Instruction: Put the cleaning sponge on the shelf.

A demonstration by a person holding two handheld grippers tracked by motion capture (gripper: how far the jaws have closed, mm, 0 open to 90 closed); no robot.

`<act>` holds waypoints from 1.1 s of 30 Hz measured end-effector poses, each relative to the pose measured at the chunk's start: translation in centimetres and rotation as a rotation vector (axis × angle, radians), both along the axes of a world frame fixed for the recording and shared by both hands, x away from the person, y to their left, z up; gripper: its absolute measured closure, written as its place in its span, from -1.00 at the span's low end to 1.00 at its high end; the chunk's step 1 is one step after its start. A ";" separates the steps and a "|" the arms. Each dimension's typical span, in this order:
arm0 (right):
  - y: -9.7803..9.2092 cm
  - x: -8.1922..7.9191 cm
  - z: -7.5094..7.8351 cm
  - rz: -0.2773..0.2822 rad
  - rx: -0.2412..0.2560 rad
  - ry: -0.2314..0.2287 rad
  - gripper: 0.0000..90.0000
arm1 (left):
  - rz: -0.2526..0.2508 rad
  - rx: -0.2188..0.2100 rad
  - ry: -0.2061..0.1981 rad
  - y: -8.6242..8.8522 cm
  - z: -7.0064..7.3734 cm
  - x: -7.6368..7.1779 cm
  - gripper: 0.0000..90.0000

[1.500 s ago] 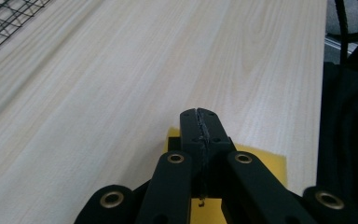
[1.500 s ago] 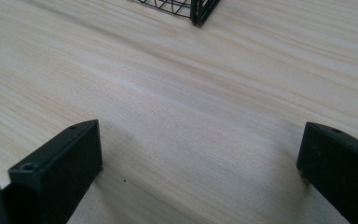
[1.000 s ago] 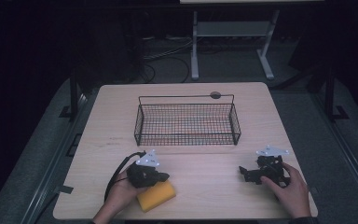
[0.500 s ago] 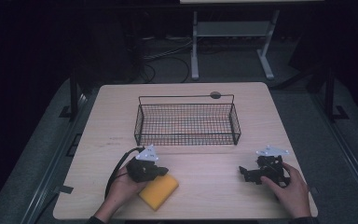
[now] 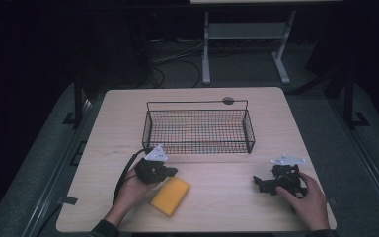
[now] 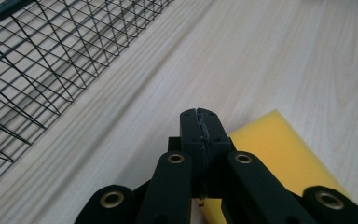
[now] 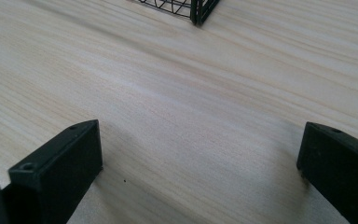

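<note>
1. At the left of the high view: left gripper [image 5: 170, 172] held in the left hand [image 5: 128, 192], above the near-left part of the wooden table [image 5: 217, 207], cable looping back beside the wrist.
2. In the left gripper view: jaws pressed flat together with nothing between them, tips over bare wood.
3. Just beside and slightly under that gripper: yellow sponge [image 5: 170, 196], lying flat on the table, one corner reaching beneath the jaw tips in the left gripper view [image 6: 279, 154]; touching or not, cannot tell.
4. Farther back, mid-table: black wire basket [image 5: 199, 129], upright, well apart from the sponge.
5. At the right: right gripper [image 5: 259, 182] resting low over the table in the right hand [image 5: 306, 197], pointing left.
6. In the right gripper view: jaws spread wide apart, bare wood between them, a basket corner [image 7: 198, 9] at the top edge.
</note>
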State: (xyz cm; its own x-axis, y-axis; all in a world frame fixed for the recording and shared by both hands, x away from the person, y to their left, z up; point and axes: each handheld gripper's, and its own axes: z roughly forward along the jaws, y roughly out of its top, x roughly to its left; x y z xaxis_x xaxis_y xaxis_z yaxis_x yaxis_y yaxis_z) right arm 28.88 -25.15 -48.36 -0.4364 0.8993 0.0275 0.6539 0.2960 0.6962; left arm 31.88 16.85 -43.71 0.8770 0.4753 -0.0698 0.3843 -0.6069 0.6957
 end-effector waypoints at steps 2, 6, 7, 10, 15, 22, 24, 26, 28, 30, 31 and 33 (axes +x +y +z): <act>0.0 0.0 0.0 0.000 0.000 0.000 -1.00 | -0.002 0.009 -0.005 0.0 0.0 0.2 1.00; 0.0 0.0 0.0 0.000 0.000 0.000 -1.00 | 0.005 -0.003 -0.010 -0.1 0.2 0.3 0.99; 0.0 0.0 0.0 0.000 0.000 0.000 -1.00 | 0.010 -0.010 -0.007 0.0 0.4 0.2 1.00; 0.0 0.0 0.0 0.000 0.000 0.000 -1.00 | 0.019 -0.012 -0.002 0.2 1.0 -0.6 1.00; 0.0 0.0 0.0 0.000 0.000 0.000 -1.00 | 0.027 -0.018 0.016 0.7 1.1 -2.8 0.99; 0.0 0.0 0.0 0.000 -0.001 0.000 -1.00 | 0.031 -0.009 0.034 1.6 0.5 -5.8 0.99; 0.0 0.0 0.0 0.000 -0.001 0.000 -1.00 | 0.035 0.001 0.037 1.7 0.2 -6.1 0.99; 0.0 0.0 0.0 0.000 -0.001 0.000 -1.00 | 0.038 0.000 0.039 1.7 0.1 -6.0 0.99; 0.0 0.0 0.0 0.000 -0.001 0.000 -1.00 | 0.040 0.004 0.035 1.7 0.0 -5.7 0.99; 0.0 0.0 0.0 0.000 0.000 0.000 -1.00 | 0.048 0.016 0.023 1.7 0.1 -5.3 1.00; 0.0 0.0 0.0 0.000 -0.001 0.000 -1.00 | 0.050 0.022 0.016 1.7 0.1 -5.1 1.00; 0.0 0.0 0.0 0.000 0.000 0.000 -1.00 | 0.055 0.029 0.009 1.6 0.1 -4.5 1.00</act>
